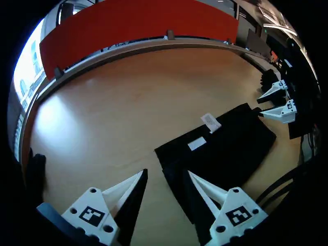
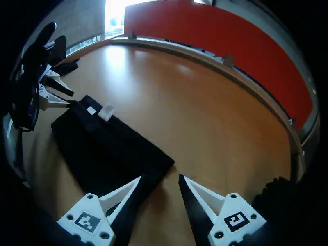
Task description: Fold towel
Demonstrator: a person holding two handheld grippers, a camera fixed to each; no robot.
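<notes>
Left hand-held gripper (image 1: 167, 171) has its fingers spread wide and empty, the right finger over a corner of the black towel (image 1: 229, 143), which lies flat on the wooden worktop (image 1: 123, 102). At the towel's opposite end the right hand-held gripper (image 2: 160, 176) is likewise parted wide, holding nothing, its left finger over the cloth's edge.

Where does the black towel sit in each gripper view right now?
Left gripper view: black towel right of centre, running down toward the lower edge.
Right gripper view: black towel left of centre, slanting toward the bottom middle.
Shared landmark: red partition along the far side.
</notes>
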